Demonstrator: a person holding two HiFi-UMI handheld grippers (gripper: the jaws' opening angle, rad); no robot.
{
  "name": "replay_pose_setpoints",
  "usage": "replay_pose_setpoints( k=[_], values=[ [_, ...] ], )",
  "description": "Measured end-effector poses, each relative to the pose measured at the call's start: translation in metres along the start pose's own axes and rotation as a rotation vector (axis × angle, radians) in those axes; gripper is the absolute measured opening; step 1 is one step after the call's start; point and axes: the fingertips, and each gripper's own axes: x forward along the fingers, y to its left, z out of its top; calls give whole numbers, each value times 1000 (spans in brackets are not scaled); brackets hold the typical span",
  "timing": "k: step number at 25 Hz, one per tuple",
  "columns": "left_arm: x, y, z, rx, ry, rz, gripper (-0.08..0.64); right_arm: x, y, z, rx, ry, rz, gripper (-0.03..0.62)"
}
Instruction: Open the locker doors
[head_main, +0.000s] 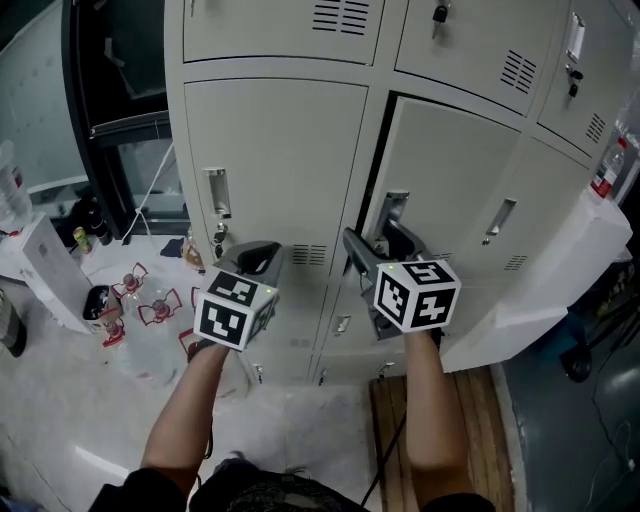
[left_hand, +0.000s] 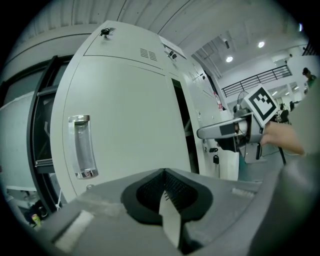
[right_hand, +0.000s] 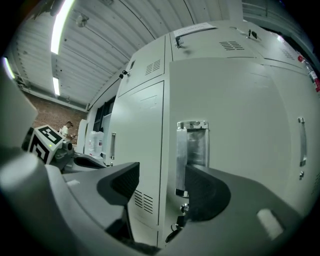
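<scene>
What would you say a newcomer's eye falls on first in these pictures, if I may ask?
The bank of cream lockers fills the head view, and the middle locker door stands slightly ajar, a dark gap along its left edge. The right gripper, jaws apart, sits at that door's metal handle, while the left gripper, jaws together, hovers before the closed left locker door.

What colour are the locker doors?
The locker doors are pale off-white, clearest in the head view.

Ajar locker door (head_main: 450, 180) stands right of the shut door (head_main: 275, 160)
</scene>
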Motion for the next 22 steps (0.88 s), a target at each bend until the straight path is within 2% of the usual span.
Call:
replay_pose_setpoints(
  k=[4, 16, 22],
  values=[
    [8, -10, 4, 15, -22, -51, 3, -13, 3, -1, 0, -1, -32, 267],
    [47, -67, 26, 65, -80, -309, 3, -55, -7, -1, 4, -19, -198, 195],
    [59, -102, 31, 78, -103, -432, 3, -79, -10, -1, -1, -25, -263, 186]
  ],
)
